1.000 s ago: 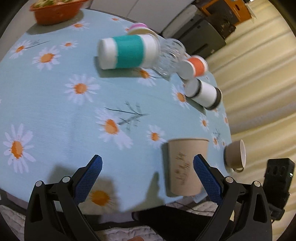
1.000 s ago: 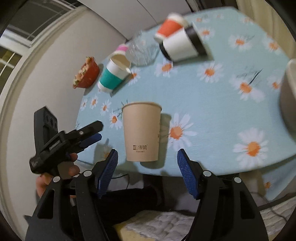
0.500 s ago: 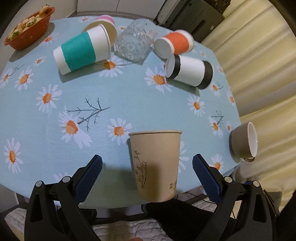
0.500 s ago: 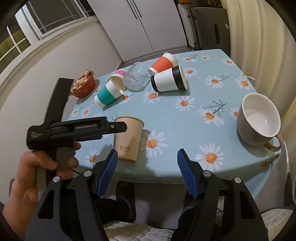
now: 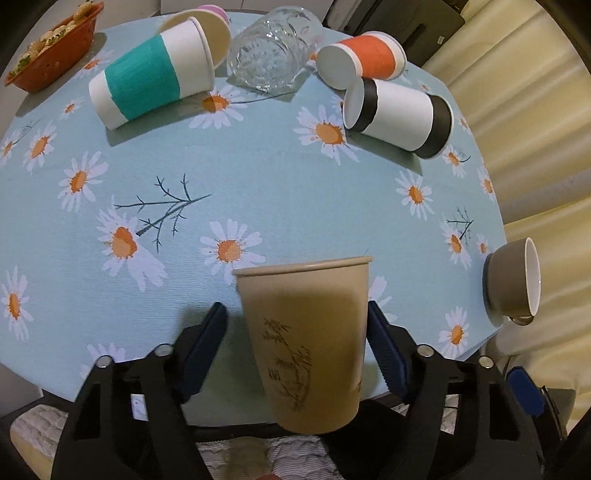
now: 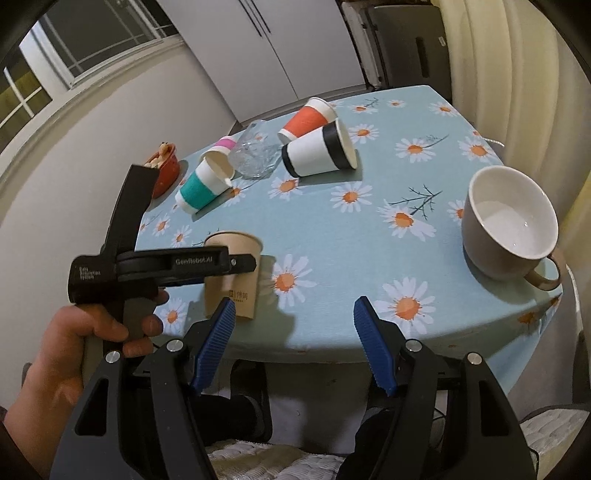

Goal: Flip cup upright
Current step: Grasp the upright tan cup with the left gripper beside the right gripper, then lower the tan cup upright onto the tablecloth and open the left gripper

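Observation:
A tan paper cup (image 5: 306, 343) stands upright, mouth up, at the near edge of the daisy tablecloth (image 5: 280, 184). My left gripper (image 5: 295, 325) is around it, jaws open: the right pad is at the cup's side, the left pad stands a little off. In the right wrist view the same cup (image 6: 232, 273) shows with the left gripper (image 6: 166, 266) across it. My right gripper (image 6: 293, 325) is open and empty, off the table's near edge. A teal-banded cup (image 5: 155, 77), an orange cup (image 5: 364, 59) and a black-banded cup (image 5: 399, 110) lie on their sides.
A glass (image 5: 271, 57) lies on its side at the back among the cups, with a pink cup (image 5: 210, 9) behind. An orange bowl (image 5: 51, 48) of food sits back left. A grey mug (image 6: 509, 225) stands upright at the table's right edge. Curtains hang to the right.
My left gripper has moved in around the tan cup and its jaws have narrowed. My right gripper has drawn back from the cup towards the table's near edge.

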{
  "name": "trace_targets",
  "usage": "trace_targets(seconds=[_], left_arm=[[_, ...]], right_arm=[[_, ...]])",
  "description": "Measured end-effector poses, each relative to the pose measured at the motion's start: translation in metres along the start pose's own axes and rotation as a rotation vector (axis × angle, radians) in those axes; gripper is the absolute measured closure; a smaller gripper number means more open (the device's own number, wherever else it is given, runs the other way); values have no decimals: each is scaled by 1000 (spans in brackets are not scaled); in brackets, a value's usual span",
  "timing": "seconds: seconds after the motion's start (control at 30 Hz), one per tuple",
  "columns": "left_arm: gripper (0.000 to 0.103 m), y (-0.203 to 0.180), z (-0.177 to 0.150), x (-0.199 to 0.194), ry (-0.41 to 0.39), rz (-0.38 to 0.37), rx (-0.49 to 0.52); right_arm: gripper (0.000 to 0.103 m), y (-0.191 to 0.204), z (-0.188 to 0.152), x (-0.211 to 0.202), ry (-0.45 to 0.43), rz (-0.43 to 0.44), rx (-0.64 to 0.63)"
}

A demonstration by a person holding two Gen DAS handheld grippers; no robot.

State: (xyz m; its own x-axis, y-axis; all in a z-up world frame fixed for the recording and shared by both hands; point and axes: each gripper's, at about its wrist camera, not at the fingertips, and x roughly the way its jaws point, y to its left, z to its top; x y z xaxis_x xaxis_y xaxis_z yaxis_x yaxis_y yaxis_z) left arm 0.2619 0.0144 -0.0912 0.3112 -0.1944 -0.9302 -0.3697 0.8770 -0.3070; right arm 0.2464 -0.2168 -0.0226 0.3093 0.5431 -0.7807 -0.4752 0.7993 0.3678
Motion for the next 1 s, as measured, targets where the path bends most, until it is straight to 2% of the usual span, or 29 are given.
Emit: trace_targets(seconds=[0.33, 0.5, 0.83, 1.0], left_arm=[[42, 2, 0, -14, -40, -11, 6], [42, 3, 0, -34, -115, 2, 22], [42, 3, -17, -81, -418, 72, 83], [42, 4, -39, -87, -627, 111, 103]], right_arm=[[36, -2, -1, 4, 9, -6, 6], [36, -2, 0, 6, 9, 6, 10], [34, 1, 2, 8, -11, 26, -5], [34, 3, 3, 10, -18, 37, -9]])
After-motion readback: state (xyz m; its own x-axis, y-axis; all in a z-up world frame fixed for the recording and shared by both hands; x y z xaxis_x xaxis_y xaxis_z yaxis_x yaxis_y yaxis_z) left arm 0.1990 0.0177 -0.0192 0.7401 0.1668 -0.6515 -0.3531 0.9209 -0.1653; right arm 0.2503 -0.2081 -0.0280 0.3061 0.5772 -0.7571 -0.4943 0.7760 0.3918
